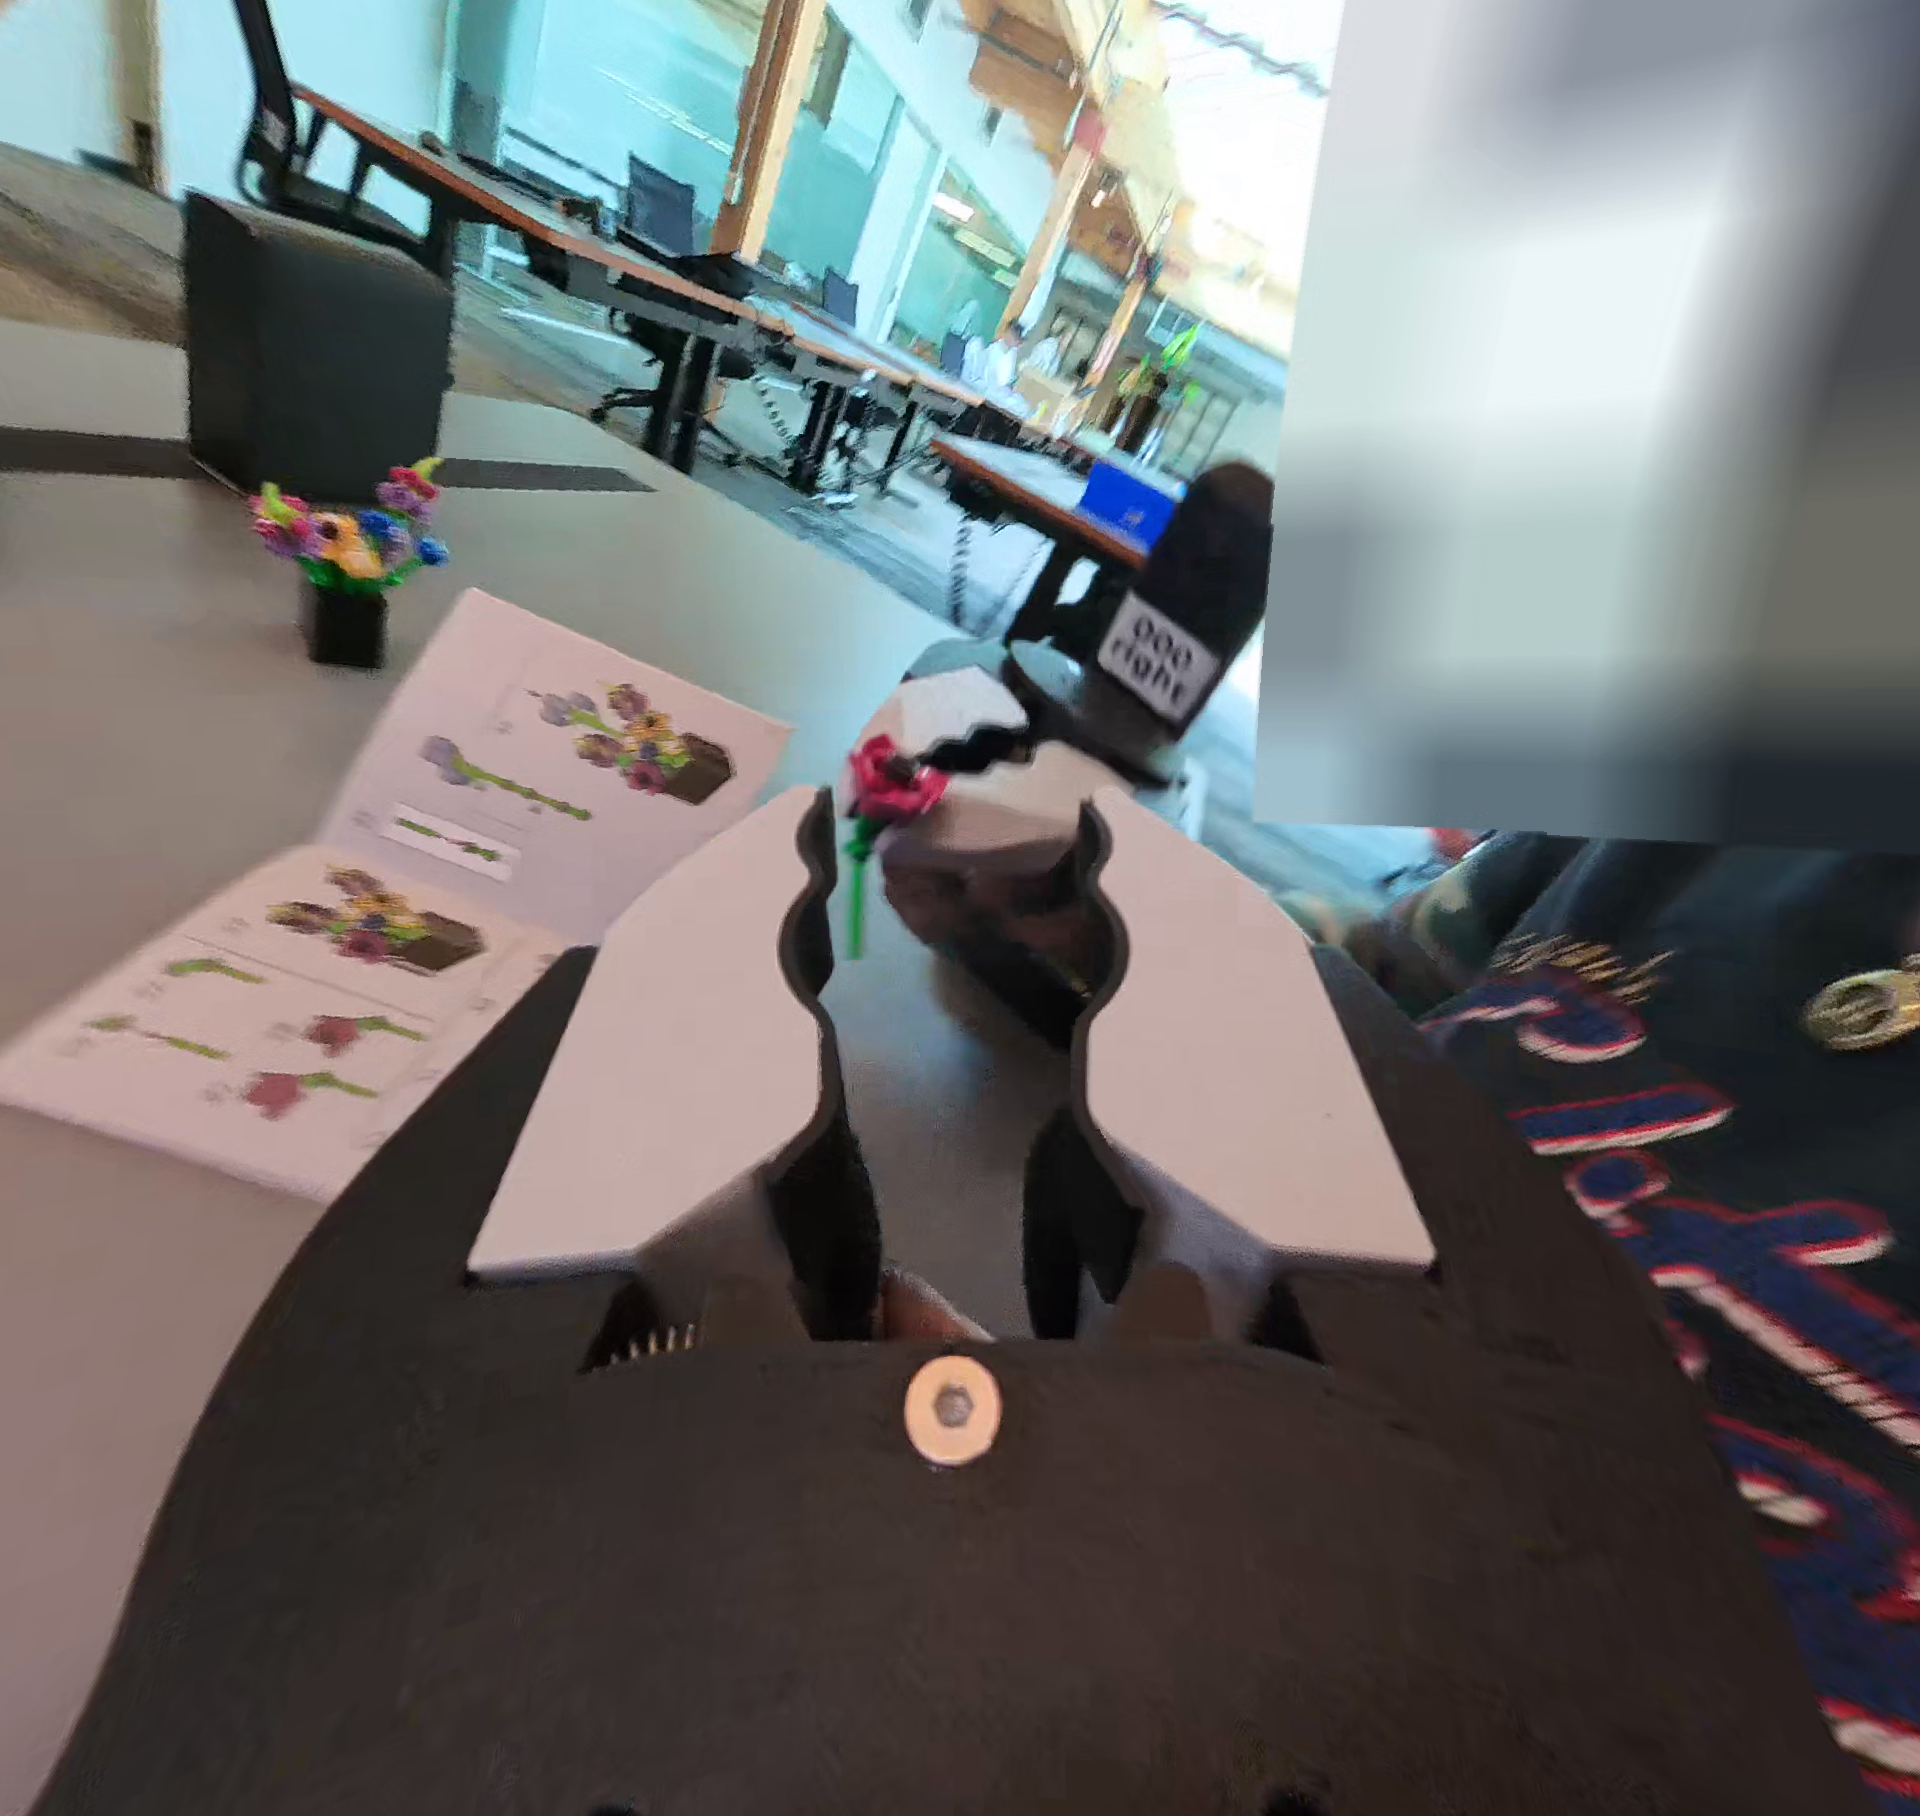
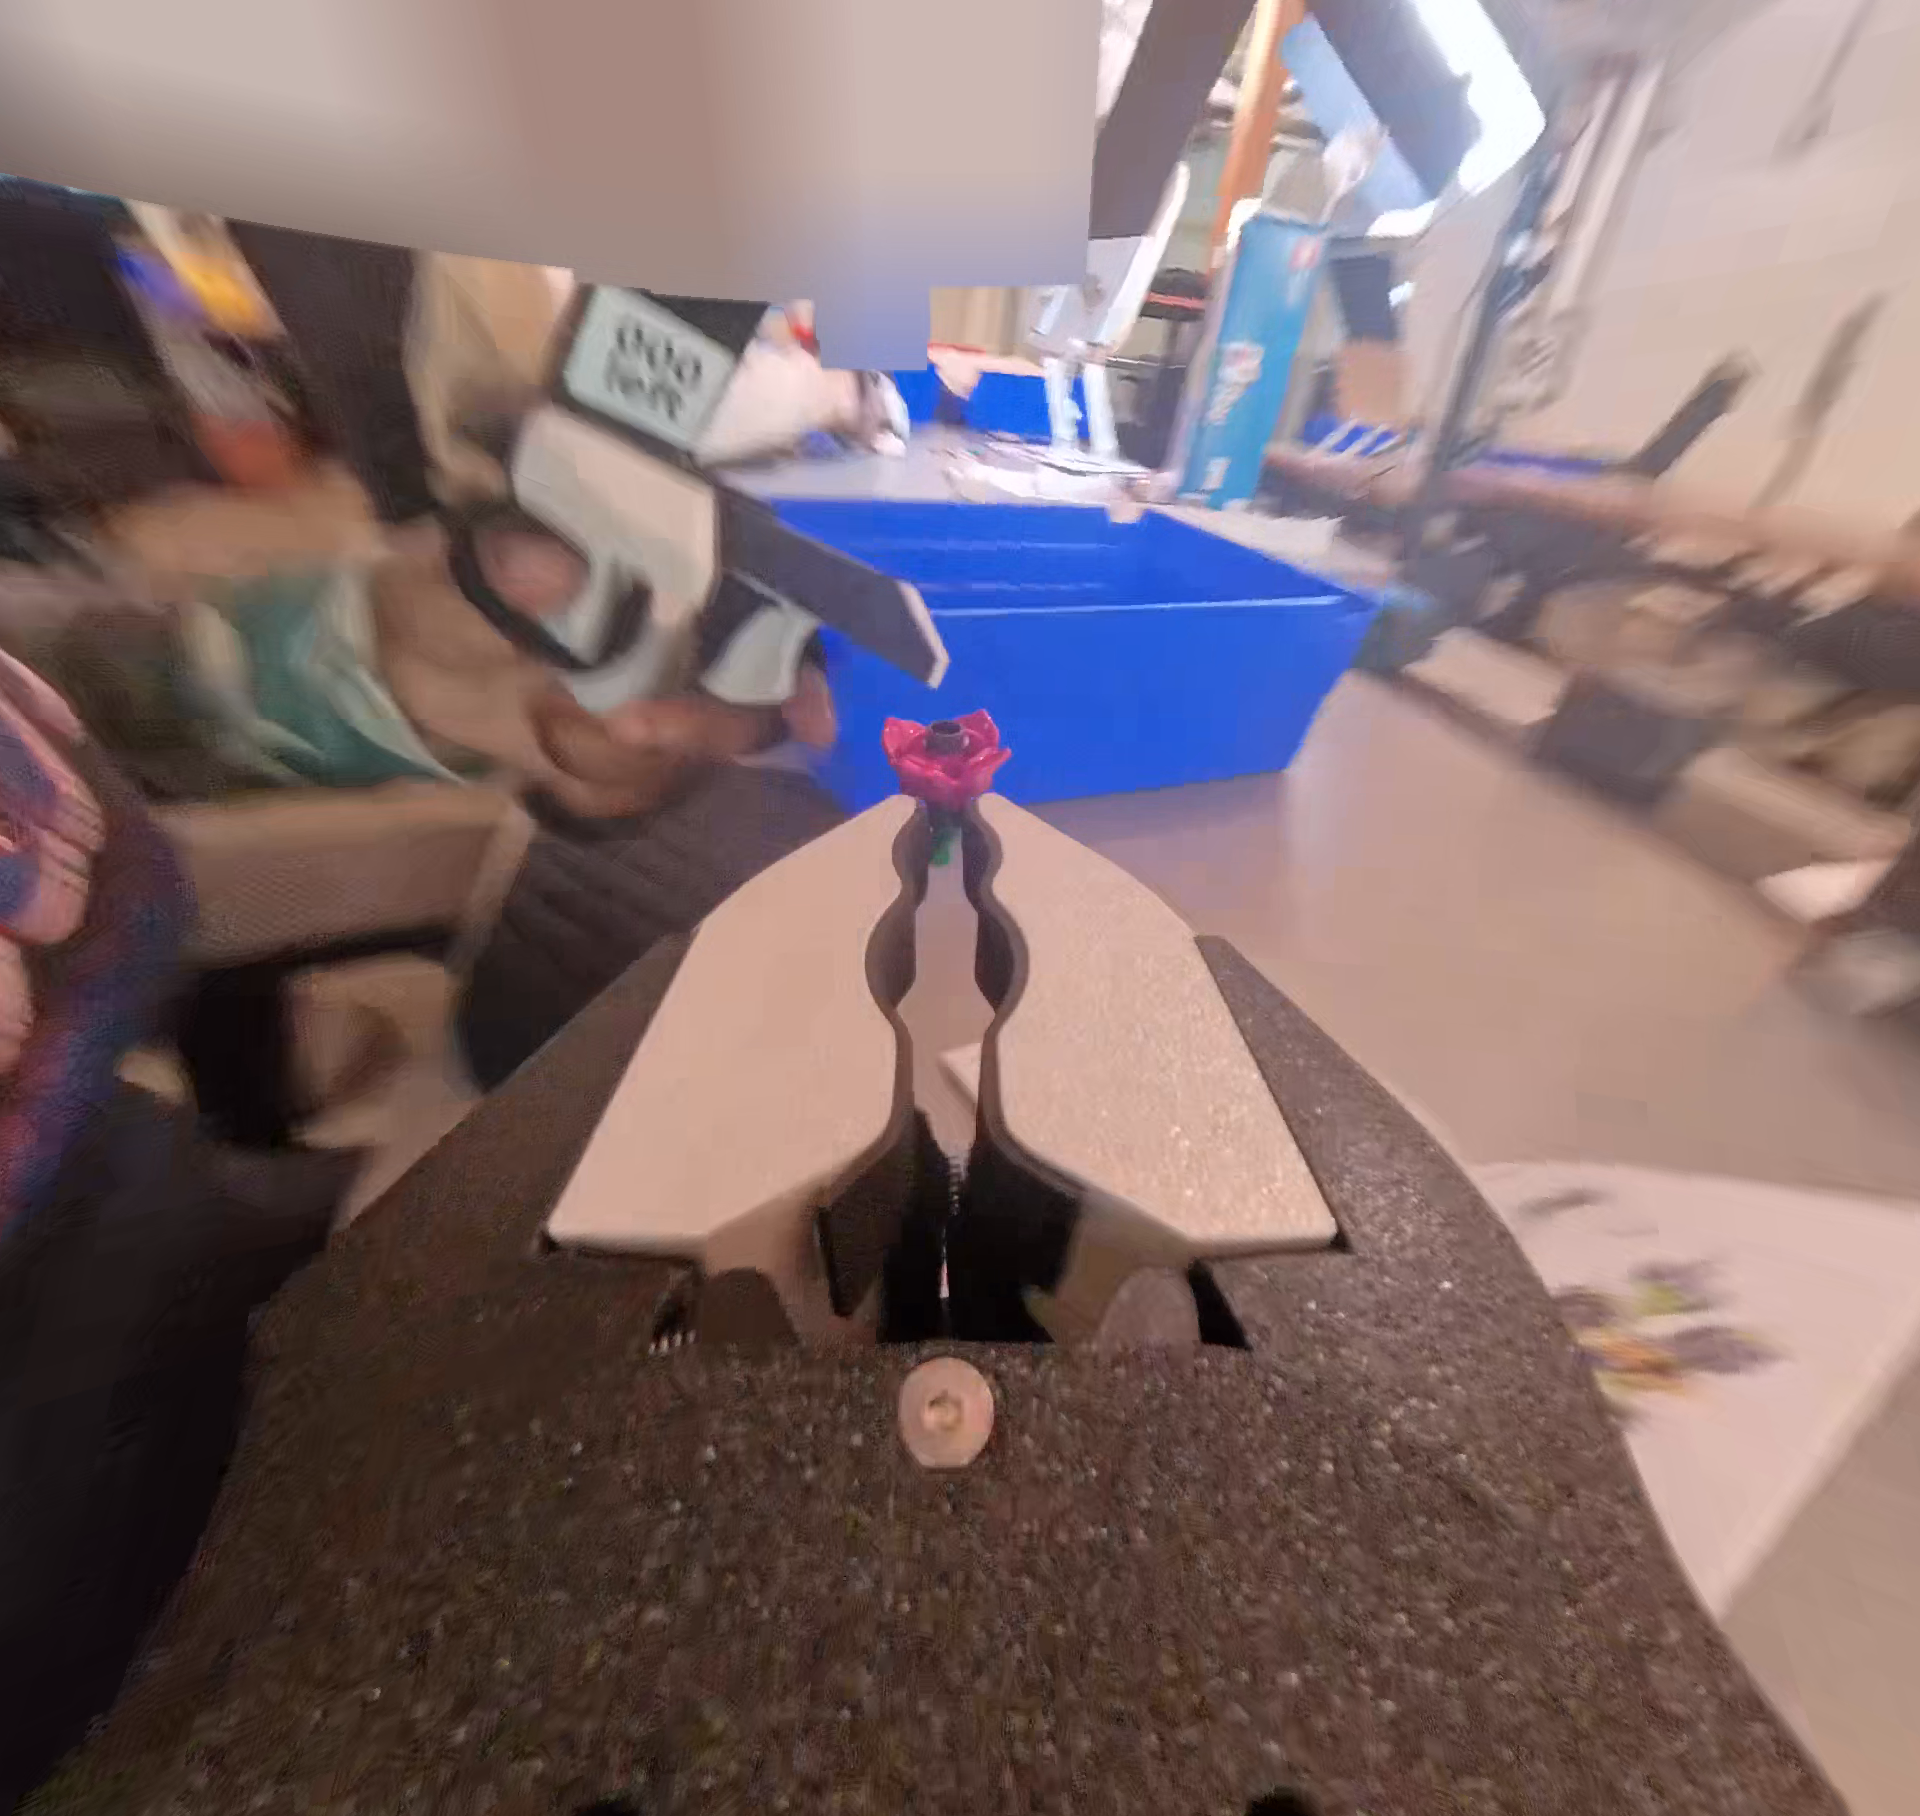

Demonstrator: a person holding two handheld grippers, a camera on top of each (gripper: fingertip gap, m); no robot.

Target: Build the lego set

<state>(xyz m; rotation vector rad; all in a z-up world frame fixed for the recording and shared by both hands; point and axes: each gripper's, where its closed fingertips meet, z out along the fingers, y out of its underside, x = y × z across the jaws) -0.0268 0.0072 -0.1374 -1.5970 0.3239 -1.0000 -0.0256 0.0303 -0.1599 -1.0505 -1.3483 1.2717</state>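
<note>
Left wrist view: the left gripper [image 1: 951, 831] has its jaws apart with nothing between them, above the desk [image 1: 156, 779]. Ahead, the right gripper [image 1: 971, 743] holds the red lego flower [image 1: 891, 779]. An open instruction booklet [image 1: 343, 893] and a finished lego bouquet [image 1: 348, 545] lie to the left. Right wrist view: the right gripper [image 2: 948, 816] is clamped on the flower's green stem [image 2: 941, 847], bloom [image 2: 945, 753] just past the tips, with a blue bin [image 2: 1091, 686] behind.
</note>
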